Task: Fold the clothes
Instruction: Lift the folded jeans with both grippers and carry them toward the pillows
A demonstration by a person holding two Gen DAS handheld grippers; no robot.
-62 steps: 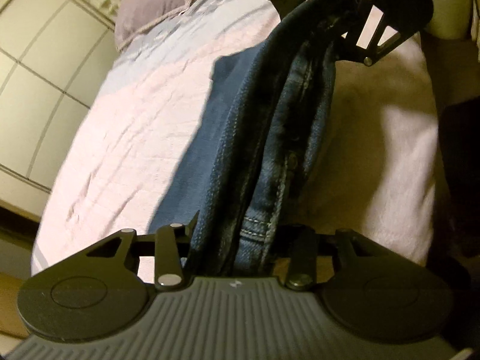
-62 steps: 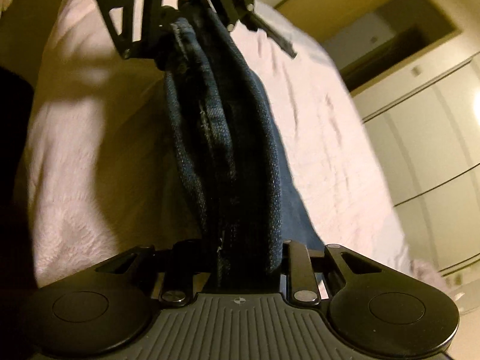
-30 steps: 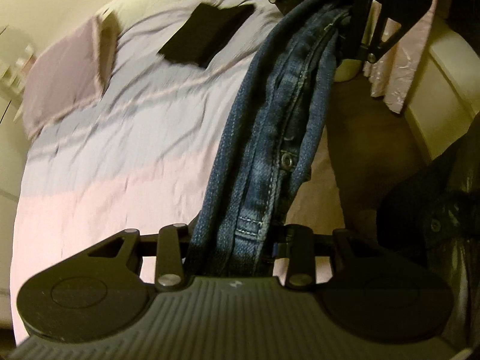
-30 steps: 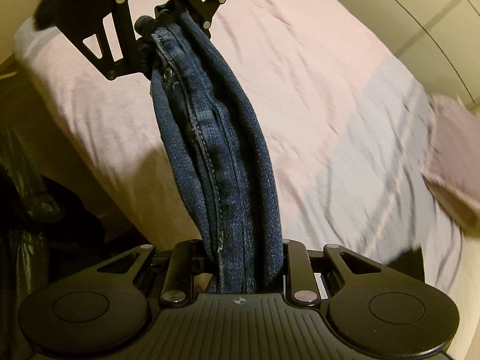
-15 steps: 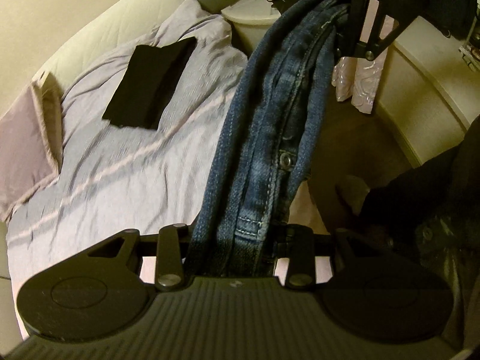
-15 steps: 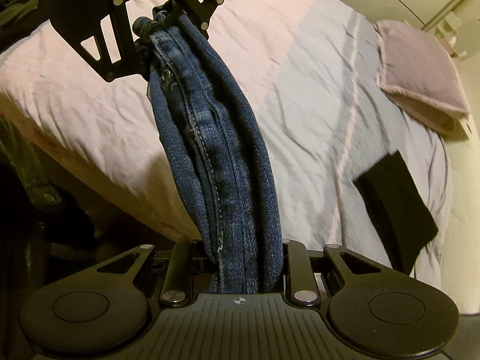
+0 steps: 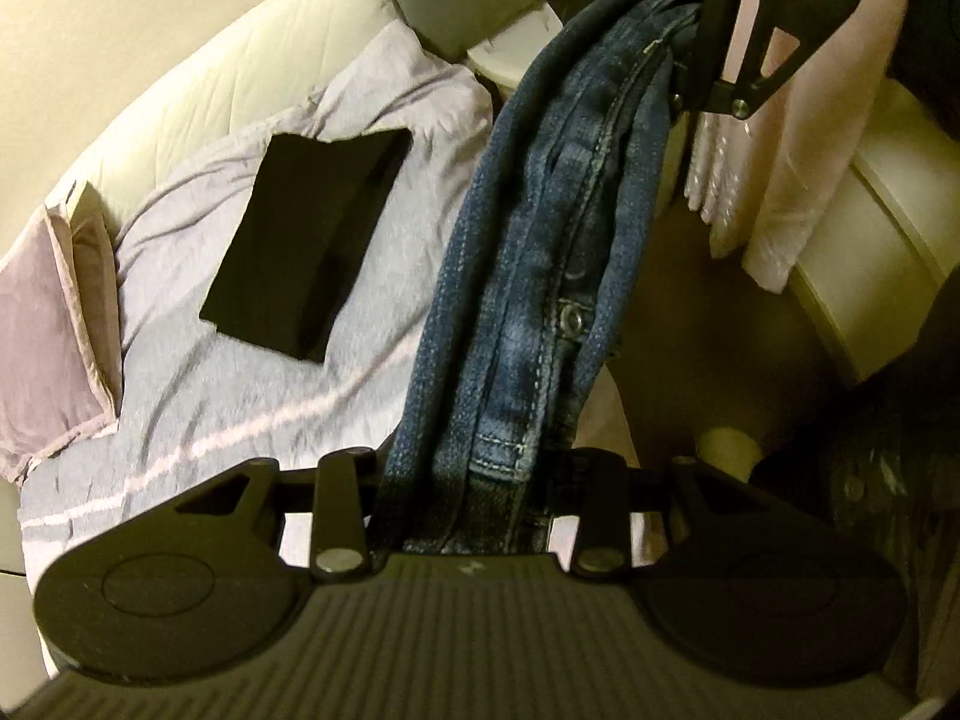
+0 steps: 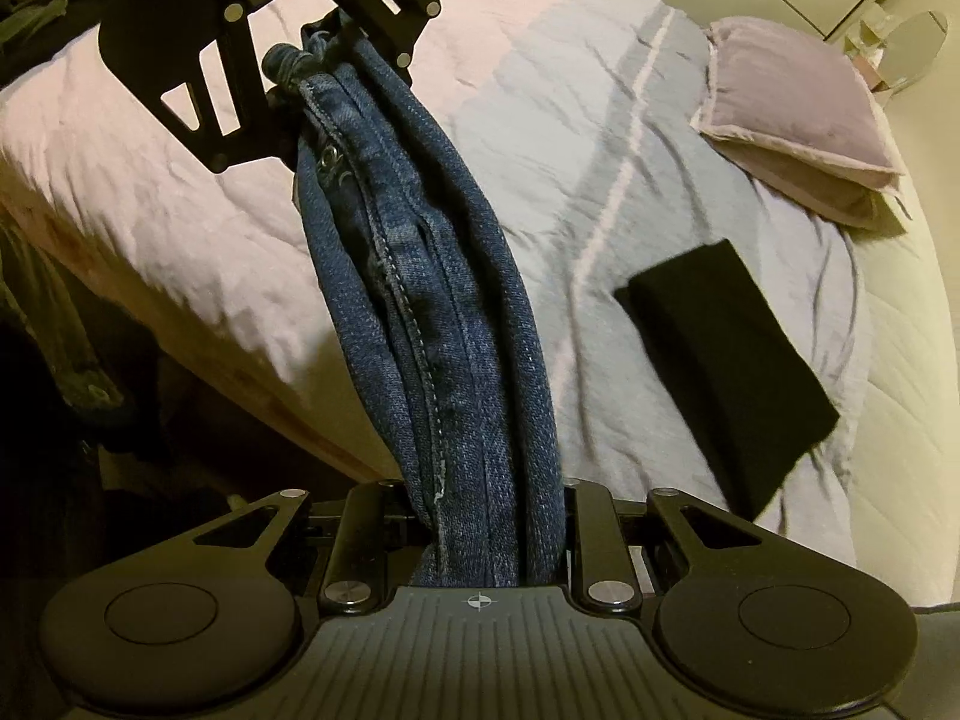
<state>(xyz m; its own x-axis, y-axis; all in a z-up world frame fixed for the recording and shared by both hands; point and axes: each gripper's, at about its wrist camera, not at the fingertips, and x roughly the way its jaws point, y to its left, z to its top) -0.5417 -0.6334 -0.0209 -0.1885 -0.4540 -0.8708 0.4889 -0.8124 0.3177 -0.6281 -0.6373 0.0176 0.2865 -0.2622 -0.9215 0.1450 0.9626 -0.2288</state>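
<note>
A bunched pair of blue jeans [image 7: 540, 276] [image 8: 444, 324] hangs stretched in the air between my two grippers, above the edge of the bed. My left gripper [image 7: 474, 510] is shut on one end of the waistband, and it shows at the top left of the right wrist view [image 8: 318, 60]. My right gripper [image 8: 486, 540] is shut on the other end, and appears at the top of the left wrist view [image 7: 678, 30]. A folded black garment [image 7: 306, 246] [image 8: 726, 372] lies flat on the bedcover, apart from the jeans.
The bed has a pink and grey quilt [image 8: 576, 144] with a mauve pillow [image 8: 792, 114] [image 7: 42, 324] at its head. Beside the bed are dark floor, a pale cabinet [image 7: 882, 276] and pink hanging cloth [image 7: 798, 138]. Dark clothing [image 8: 54, 324] is piled at the bedside.
Both grippers have swung with the jeans along the bed toward its head. The black folded garment and pillow have come into view and now sit larger. Both grips are unchanged.
</note>
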